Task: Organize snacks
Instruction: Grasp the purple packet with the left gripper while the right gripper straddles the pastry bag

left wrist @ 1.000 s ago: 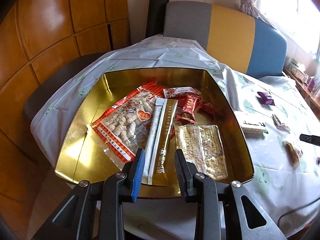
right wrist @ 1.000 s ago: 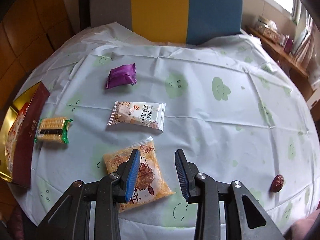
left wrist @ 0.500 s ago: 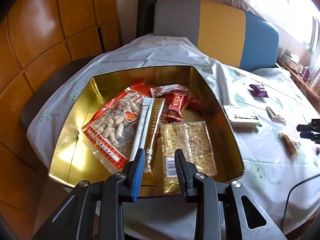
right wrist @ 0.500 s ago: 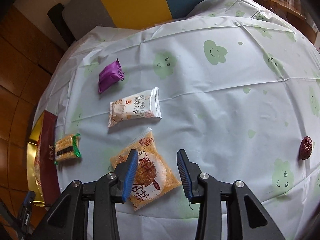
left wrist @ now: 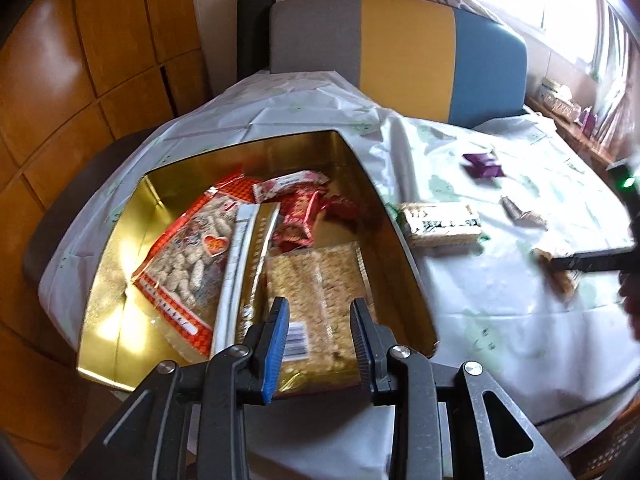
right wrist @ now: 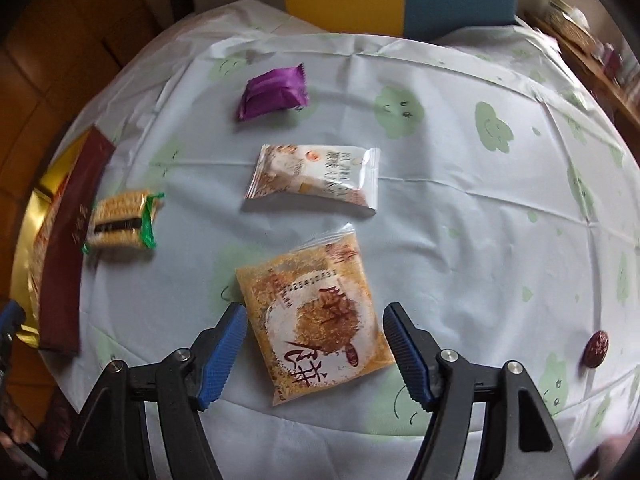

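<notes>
Right tool (right wrist: pixel 314 354) astride orange packet (right wrist: pixel 316 316) — untouched

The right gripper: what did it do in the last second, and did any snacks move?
The right gripper has just opened its jaws wide and now straddles the orange packet without touching it. Nothing was picked up or released. The snacks on the table and in the gold tin stayed put.

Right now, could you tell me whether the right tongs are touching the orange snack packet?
Apart. The right wrist view shows the right tongs, which have just been opening, straddling the orange packet, with tablecloth visible between each pad and the packet's edges.
</notes>
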